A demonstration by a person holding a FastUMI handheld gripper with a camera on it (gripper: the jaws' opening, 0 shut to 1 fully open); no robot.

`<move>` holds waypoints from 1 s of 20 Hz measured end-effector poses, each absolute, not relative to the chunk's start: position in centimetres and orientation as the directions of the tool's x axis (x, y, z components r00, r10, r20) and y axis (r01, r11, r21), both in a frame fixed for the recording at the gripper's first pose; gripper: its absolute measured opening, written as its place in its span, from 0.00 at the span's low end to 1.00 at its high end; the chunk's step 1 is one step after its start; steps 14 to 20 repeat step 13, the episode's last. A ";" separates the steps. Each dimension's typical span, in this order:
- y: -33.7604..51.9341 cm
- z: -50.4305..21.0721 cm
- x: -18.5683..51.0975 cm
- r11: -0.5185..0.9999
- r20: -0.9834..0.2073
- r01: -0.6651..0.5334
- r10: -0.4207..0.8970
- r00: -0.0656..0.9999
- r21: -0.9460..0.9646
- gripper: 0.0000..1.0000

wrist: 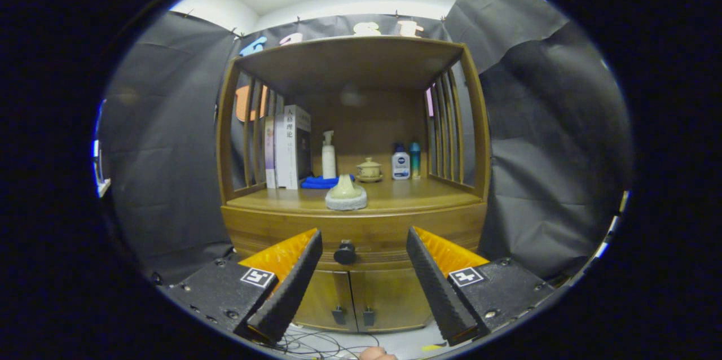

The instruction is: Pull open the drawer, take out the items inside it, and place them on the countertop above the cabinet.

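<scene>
The gripper (pixel 364 286) is spread wide and empty, with the drawer (pixel 355 236) knob (pixel 344 253) straight ahead, centred between its fingers and beyond their tips.

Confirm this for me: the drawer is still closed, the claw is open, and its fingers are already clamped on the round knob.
Not quite. In the gripper view the claw is open and the drawer is closed, but the fingers are not clamped on the round knob. The knob sits beyond and between them, untouched, with clear gaps on both sides.
</scene>
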State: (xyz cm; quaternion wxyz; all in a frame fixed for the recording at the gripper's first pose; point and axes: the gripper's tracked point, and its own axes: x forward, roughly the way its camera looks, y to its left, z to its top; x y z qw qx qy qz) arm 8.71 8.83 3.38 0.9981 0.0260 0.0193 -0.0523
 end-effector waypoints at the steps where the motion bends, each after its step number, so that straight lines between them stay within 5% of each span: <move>1: 9.0 3.5 7.6 0.993 -0.038 0.102 -0.100 0.994 0.054 0.97; 9: 10.2 0.8 0.8 0.995 -0.045 0.096 -0.094 0.995 0.037 0.97; 20: 9.7 0.6 0.4 0.994 -0.047 0.102 -0.100 0.994 0.037 0.97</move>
